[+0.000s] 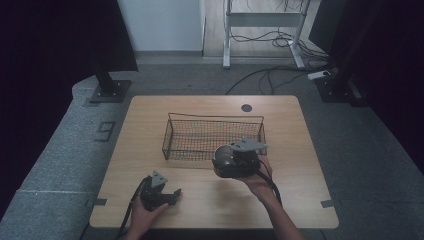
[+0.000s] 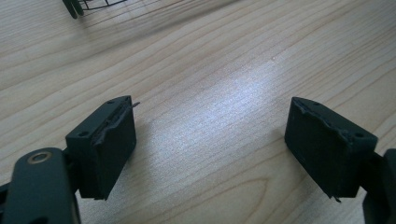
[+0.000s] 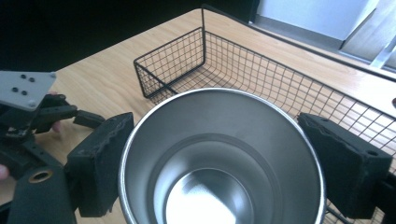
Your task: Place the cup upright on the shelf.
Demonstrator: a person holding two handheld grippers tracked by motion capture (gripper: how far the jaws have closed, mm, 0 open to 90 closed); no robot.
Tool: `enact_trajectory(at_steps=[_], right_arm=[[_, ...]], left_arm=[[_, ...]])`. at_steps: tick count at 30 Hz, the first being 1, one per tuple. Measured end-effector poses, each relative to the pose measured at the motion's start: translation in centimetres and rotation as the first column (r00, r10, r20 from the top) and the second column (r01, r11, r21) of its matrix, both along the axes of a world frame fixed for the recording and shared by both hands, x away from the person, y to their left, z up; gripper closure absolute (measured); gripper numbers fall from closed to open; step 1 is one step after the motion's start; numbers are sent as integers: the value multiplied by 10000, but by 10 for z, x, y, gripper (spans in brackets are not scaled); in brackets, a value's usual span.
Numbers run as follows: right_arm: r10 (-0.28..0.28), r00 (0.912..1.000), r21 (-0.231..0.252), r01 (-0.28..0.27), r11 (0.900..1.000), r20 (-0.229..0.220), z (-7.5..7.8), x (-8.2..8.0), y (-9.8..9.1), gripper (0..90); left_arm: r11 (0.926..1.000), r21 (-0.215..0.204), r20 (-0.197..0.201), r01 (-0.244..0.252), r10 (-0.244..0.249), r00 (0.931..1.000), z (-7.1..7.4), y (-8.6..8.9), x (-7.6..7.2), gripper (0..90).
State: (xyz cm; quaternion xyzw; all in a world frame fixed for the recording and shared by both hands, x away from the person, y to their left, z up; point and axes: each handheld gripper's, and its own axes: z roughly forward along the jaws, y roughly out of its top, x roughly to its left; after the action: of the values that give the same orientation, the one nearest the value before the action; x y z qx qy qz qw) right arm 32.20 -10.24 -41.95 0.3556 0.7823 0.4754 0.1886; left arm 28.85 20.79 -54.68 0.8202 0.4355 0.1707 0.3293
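In the high view, at the lower left of the frame, the left gripper (image 1: 167,196) rests low on the table (image 1: 300,165), held by the left hand (image 1: 145,216) that comes in from the bottom edge. Its jaws point to the right of the frame. In the left gripper view the two black jaws stand wide apart, one at the lower left and one at the lower right, and between them I see nothing but bare wood. This gripper holds nothing. At the upper left of that view a corner of the basket (image 2: 88,5) is seen, well apart from the jaws.

In the middle of the high view stands the wire basket (image 1: 172,135), black and long, on the far half of the table.

Just right of the centre, the right gripper (image 1: 223,161) is lifted by the right hand (image 1: 257,180) close to the front edge of the basket. It has a steel cup (image 1: 223,159) between its jaws. In the right gripper view the cup (image 3: 219,163) takes the lower centre of the frame, its open mouth facing the camera, so the shiny inside is visible. The left jaw presses on the cup's left wall and the right jaw on its right wall, so the jaws are opened about as wide as the cup. Behind the cup, at the upper part of that view, lies the basket (image 3: 173,60), and at the left edge the other gripper (image 3: 70,114) is seen on the table.
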Motion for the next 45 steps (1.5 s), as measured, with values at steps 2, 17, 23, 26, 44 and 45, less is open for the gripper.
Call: enact_trajectory(at_steps=[2, 17, 23, 26, 44, 45], right_arm=[[-26, 10000, -31, 26, 10000, -8, 1, 2, 0, 136], [-92, 9999, 57, 92, 9999, 65, 15, 13, -3, 136], [-86, 9999, 34, 86, 10000, 83, 18, 18, -3, 136], [-151, 9998, 13, 151, 9999, 86, 19, 21, -2, 136], [-219, 9995, -13, 220, 9998, 233, 31, 37, -3, 136], [-246, 9995, -14, 246, 9997, 221, 31, 38, -3, 136]], left_arm=[[10000, 3, 2, 0, 0, 10000, 0, 0, 0, 165], [10000, -1, 5, -6, 6, 10000, 0, 0, 0, 165], [10000, -6, 1, -8, 8, 10000, 0, 0, 0, 166], [10000, -1, 7, -12, 12, 10000, 0, 0, 0, 165], [10000, 0, 5, -11, 11, 10000, 0, 0, 0, 165], [10000, 1, 5, -11, 11, 10000, 0, 0, 0, 165]])
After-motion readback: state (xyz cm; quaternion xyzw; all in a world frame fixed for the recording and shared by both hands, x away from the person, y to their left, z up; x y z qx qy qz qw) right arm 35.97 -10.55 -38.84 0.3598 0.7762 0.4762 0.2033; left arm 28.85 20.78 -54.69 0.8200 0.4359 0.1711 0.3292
